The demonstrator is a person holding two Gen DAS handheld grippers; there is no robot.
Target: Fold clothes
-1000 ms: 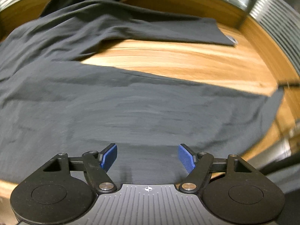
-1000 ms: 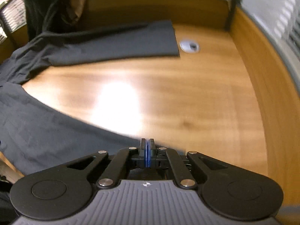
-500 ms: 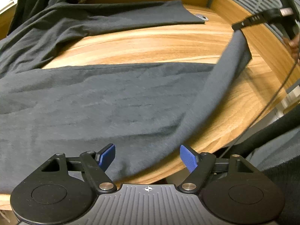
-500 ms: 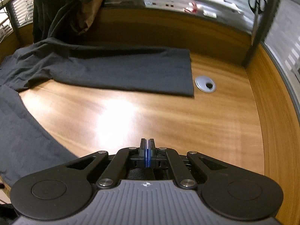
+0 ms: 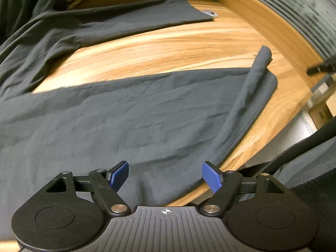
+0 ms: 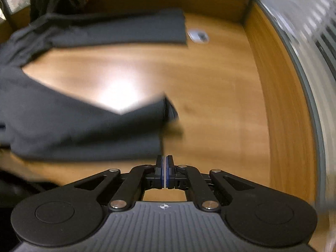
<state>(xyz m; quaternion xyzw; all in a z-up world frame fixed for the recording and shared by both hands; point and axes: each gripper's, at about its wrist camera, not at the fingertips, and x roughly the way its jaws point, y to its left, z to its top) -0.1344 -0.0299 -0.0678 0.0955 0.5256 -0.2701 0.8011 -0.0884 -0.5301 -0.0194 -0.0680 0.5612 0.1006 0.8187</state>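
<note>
I see wooden bench (image 5: 189,42) carrying dark trousers (image 5: 126,115): near leg flat along front edge, cuff end (image 5: 262,63) folded back on itself; far leg (image 6: 117,31) stretched along back. Grey cable grommet (image 6: 198,35) just beside far cuff. My left hand-held gripper (image 5: 166,174) spread wide above near leg, holding nothing. My right hand-held gripper (image 6: 166,174) pinched closed, nothing between pads; view blurred.
</note>
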